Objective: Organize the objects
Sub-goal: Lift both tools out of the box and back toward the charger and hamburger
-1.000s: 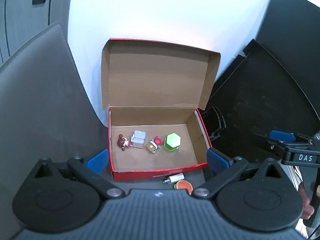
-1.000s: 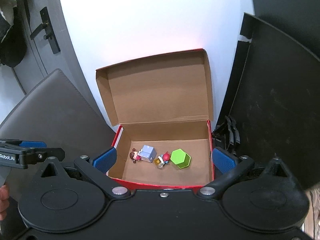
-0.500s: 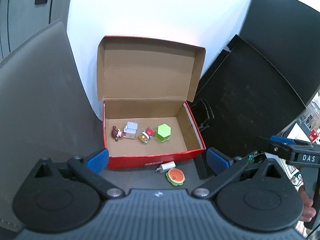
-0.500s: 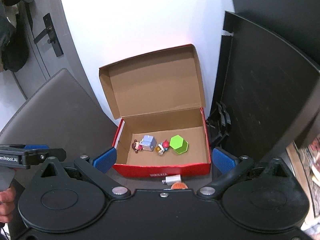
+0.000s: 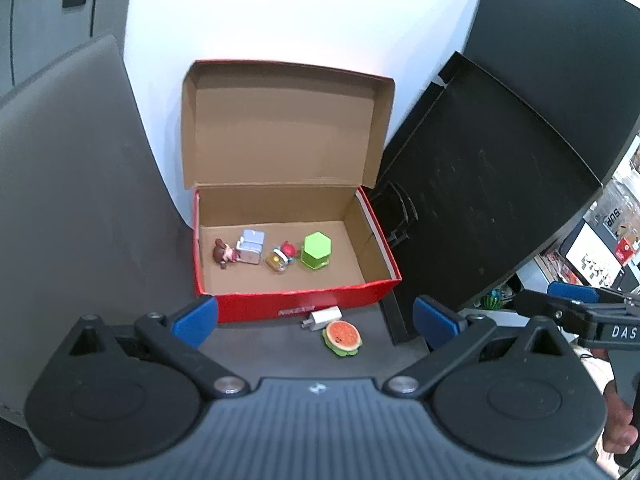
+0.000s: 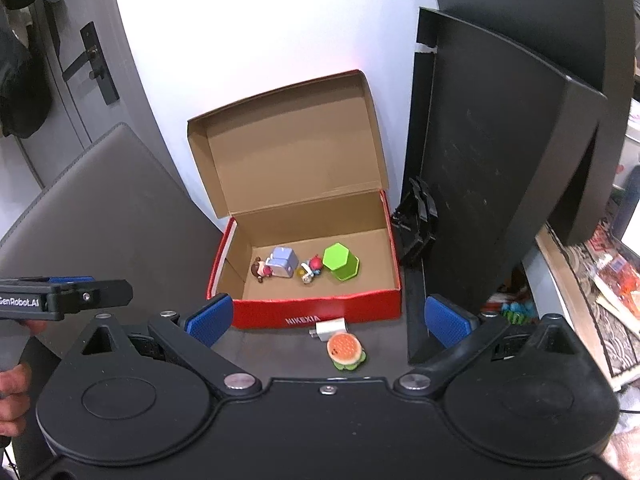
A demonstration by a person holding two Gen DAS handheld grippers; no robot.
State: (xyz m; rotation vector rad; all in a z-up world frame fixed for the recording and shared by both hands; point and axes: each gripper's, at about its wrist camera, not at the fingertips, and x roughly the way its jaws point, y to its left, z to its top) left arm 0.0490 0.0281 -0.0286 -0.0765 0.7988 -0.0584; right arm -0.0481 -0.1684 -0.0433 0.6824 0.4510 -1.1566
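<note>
Both grippers hover empty, jaws released; the burger toy (image 6: 346, 350) and white charger (image 6: 330, 329) lie on the surface just near of the red box (image 6: 320, 312), roughly centred between the right gripper (image 6: 328, 316) jaws, charger lying left-right.

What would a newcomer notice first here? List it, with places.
The open red box against the white wall, lid up, stands out first. A row of small toys sits on its floor, with the green block brightest at the right end. In front of the box, on the dark surface, lie a white plug and an orange burger toy.

Red box (image 5: 296, 309), green hexagonal block (image 5: 315, 249)
</note>
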